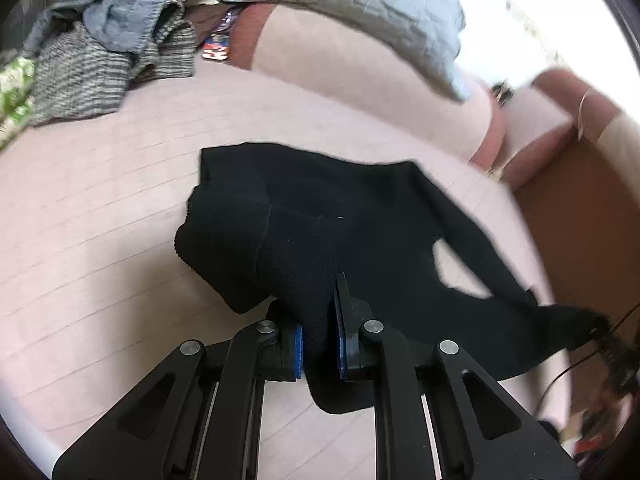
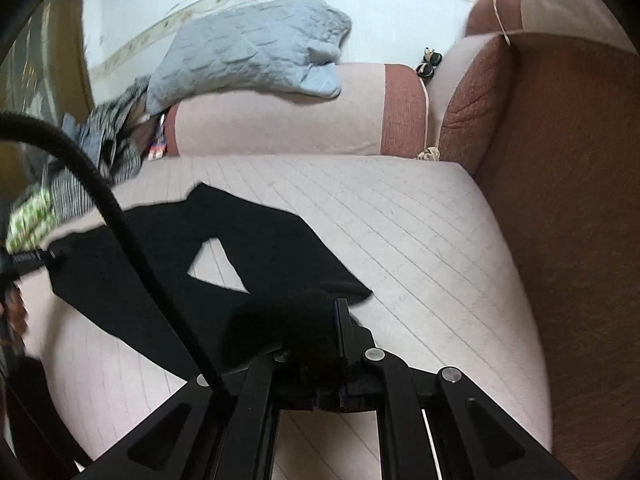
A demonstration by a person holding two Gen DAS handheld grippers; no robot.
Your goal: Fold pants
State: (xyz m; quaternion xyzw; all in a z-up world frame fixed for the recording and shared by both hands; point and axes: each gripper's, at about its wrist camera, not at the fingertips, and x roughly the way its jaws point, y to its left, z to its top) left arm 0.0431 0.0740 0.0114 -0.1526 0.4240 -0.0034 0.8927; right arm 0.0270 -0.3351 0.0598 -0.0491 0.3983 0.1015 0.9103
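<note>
Black pants point(image 1: 340, 216) lie on a pale pink quilted seat point(image 1: 100, 208), partly lifted and doubled over. My left gripper point(image 1: 320, 320) is shut on a thick bunch of the black cloth near the camera, its blue pads point(image 1: 342, 344) pressing the fabric. In the right wrist view the pants point(image 2: 168, 240) spread to the left with a gap between the two legs. My right gripper point(image 2: 316, 320) is shut on another end of the pants; the cloth hides its left finger.
A pile of grey striped and blue clothes point(image 1: 104, 40) lies at the far left. A light blue quilted blanket point(image 2: 248, 48) drapes over the pink bolster point(image 2: 280, 120). A brown armrest point(image 2: 560, 200) rises on the right. A black cable point(image 2: 100, 200) crosses the right wrist view.
</note>
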